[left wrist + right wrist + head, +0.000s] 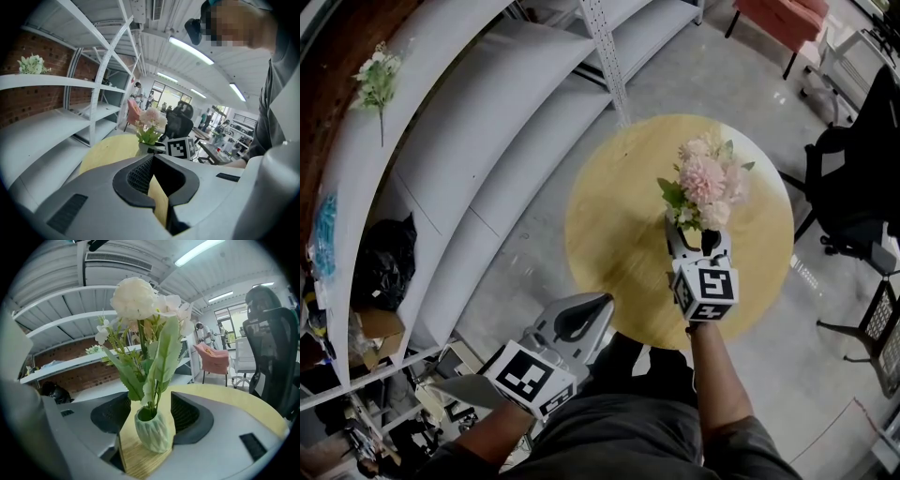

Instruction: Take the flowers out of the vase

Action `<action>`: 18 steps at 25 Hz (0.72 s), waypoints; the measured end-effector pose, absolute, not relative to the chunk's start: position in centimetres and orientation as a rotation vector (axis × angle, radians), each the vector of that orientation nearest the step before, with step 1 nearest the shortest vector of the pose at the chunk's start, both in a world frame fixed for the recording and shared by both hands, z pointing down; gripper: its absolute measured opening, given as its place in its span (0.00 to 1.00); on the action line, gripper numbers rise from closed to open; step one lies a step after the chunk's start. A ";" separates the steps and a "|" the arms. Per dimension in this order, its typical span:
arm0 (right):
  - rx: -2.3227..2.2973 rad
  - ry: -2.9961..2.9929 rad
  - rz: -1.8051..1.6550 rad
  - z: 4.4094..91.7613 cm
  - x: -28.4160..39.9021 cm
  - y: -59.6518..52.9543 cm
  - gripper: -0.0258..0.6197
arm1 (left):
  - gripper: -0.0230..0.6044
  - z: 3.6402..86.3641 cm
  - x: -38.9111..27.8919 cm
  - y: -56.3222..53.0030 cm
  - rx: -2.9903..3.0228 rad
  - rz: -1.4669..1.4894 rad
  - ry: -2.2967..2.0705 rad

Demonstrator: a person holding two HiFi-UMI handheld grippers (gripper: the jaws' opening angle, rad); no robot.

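Observation:
A bunch of pale pink and white flowers [708, 183] with green leaves stands in a small ribbed green vase [152, 430] on the round wooden table [609, 244]. My right gripper [694, 231] is open, one jaw on each side of the vase, with a gap showing at the left pad in the right gripper view. The blooms [140, 301] rise well above the jaws there. My left gripper [602, 300] hangs near the table's front-left edge, shut and empty. In the left gripper view its tips [153, 157] meet, and the flowers [151, 123] show beyond them.
White curved shelving [441, 169] runs along the left, with another flower bunch [377, 80] on its top shelf and a black bag [384, 258] lower down. A black office chair [853, 178] stands right of the table, a pink chair [778, 19] at the far side.

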State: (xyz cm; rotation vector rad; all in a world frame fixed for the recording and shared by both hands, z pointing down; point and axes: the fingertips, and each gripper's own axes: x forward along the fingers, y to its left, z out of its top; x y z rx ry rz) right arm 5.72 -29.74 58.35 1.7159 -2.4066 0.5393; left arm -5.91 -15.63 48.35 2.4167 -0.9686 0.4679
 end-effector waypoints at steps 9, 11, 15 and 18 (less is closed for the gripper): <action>1.764 -2.377 0.503 57.7 5.7 -30.3 0.36 | 0.05 48.3 -6.1 -15.7 2.413 0.461 -0.971; 1.769 -2.367 0.490 57.4 5.6 -30.2 0.30 | 0.05 48.0 -6.0 -15.8 2.418 0.455 -0.969; 1.772 -2.357 0.466 56.9 5.5 -30.2 0.23 | 0.05 47.5 -5.9 -15.9 2.430 0.448 -0.968; 1.786 -2.359 0.444 56.1 5.6 -30.2 0.18 | 0.05 47.1 -5.8 -16.0 2.437 0.436 -0.973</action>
